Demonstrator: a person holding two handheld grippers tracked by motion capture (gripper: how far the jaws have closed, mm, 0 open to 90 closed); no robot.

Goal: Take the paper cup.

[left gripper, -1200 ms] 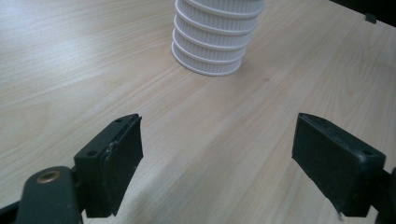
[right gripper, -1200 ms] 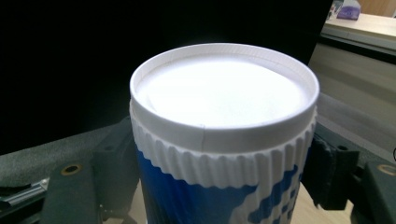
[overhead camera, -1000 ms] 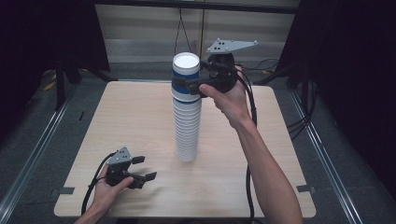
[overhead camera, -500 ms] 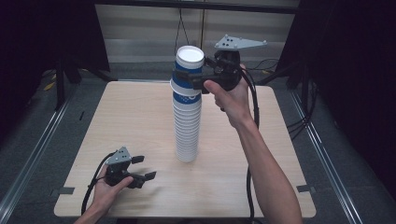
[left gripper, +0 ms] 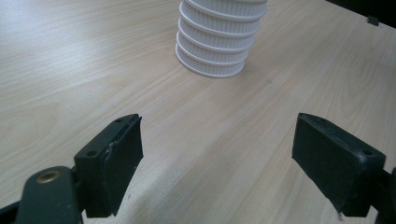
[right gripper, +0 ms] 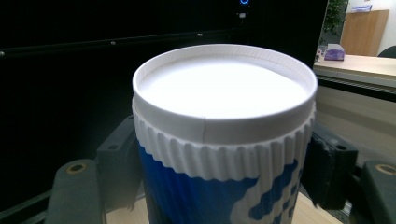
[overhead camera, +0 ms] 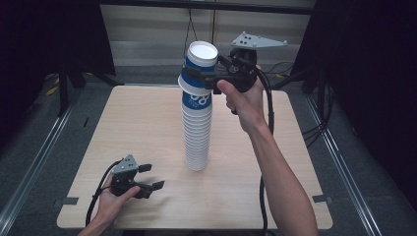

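The right tongs (overhead camera: 204, 78), just closing, clamp the upside-down blue-and-white ribbed paper cup (overhead camera: 198, 69), axis near vertical, tilted slightly, above the tall white cup stack (overhead camera: 197, 132). The left tongs (overhead camera: 150, 177) gape empty.

Top cup (overhead camera: 200, 66), blue/white, inverted, raised off upright stack (overhead camera: 196, 132), mid-table.

White print on the top cup's (overhead camera: 198, 73) blue band, resembling "08", not clearly legible
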